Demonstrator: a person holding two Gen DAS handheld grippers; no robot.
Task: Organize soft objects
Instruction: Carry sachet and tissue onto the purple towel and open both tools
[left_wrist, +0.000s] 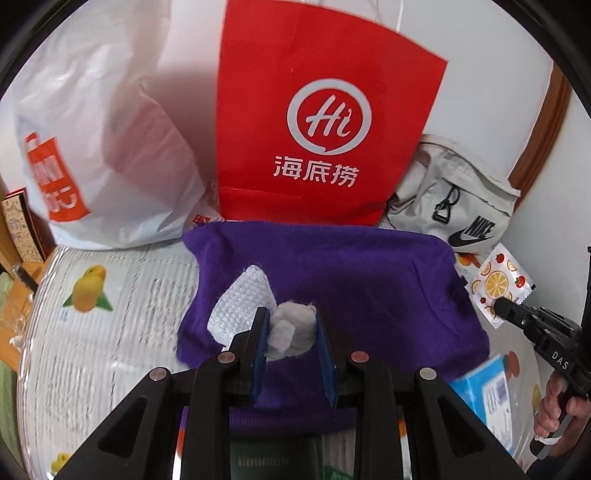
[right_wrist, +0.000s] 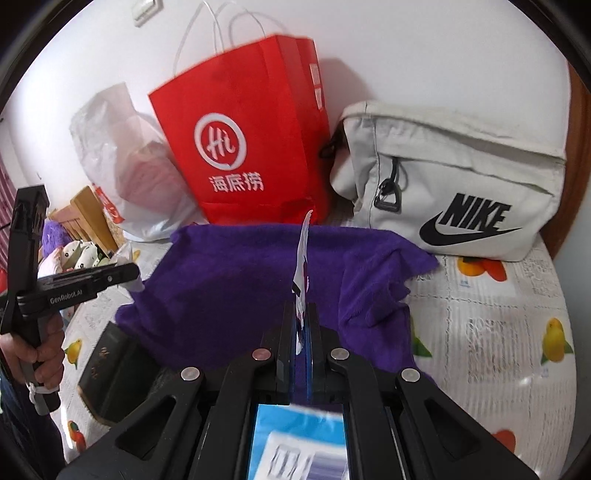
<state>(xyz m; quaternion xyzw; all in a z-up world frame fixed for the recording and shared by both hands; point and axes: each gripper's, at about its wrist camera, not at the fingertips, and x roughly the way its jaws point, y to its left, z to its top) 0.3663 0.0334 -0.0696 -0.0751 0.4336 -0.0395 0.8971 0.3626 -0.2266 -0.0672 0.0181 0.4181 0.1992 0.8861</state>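
A purple cloth (left_wrist: 351, 280) lies spread on the table; it also shows in the right wrist view (right_wrist: 229, 288). My left gripper (left_wrist: 293, 339) is shut on a white compressed towel (left_wrist: 291, 332) just above the cloth; its unrolled part (left_wrist: 240, 306) rests on the cloth. My right gripper (right_wrist: 301, 325) is shut on a thin fruit-print sachet (right_wrist: 303, 266), seen edge-on above the cloth. In the left wrist view the sachet (left_wrist: 496, 284) is at the right, held by the right gripper (left_wrist: 504, 306). The left gripper (right_wrist: 129, 277) shows at the left in the right wrist view.
A red paper bag (left_wrist: 325, 122) and a white plastic bag (left_wrist: 99, 147) stand behind the cloth. A beige Nike bag (right_wrist: 450, 184) sits at the back right. A blue-white box (left_wrist: 487, 395) and a dark book (right_wrist: 110, 369) lie near the front. The fruit-print tablecloth (right_wrist: 498, 332) covers the table.
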